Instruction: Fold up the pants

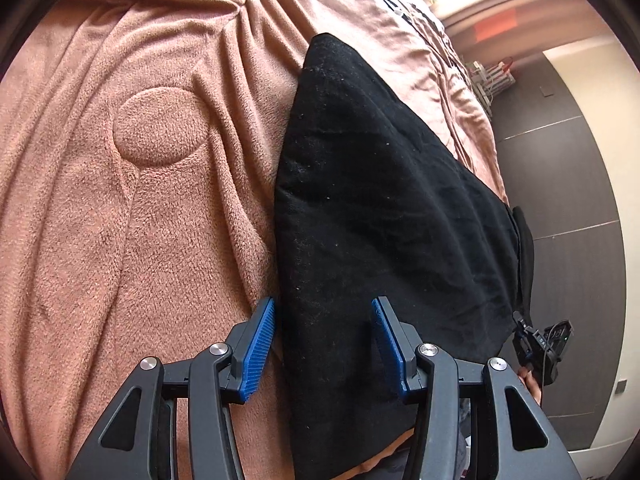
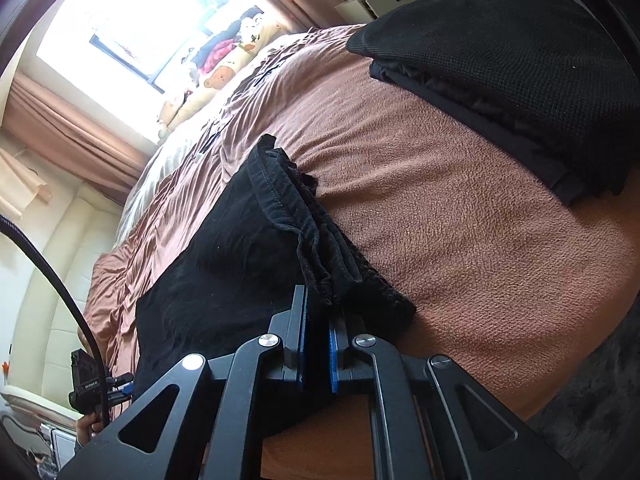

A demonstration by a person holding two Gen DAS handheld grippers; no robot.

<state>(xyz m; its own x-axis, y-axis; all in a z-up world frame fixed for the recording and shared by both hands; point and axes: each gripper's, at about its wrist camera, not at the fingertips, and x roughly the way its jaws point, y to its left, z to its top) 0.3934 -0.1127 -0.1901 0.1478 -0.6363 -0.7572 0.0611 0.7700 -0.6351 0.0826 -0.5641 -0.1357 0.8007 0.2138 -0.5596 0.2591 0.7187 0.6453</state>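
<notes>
The black pants lie folded on the brown fleece blanket of the bed, near its edge, one corner reaching past that edge. The left tool hangs over the pants' side edge with its blue pads spread apart, one pad above the blanket, the other above the black cloth (neither visibly pinching it). The right tool is pressed together on the pants' bunched waistband. A stack of dark folded clothes sits well apart, toward the bed's far corner.
</notes>
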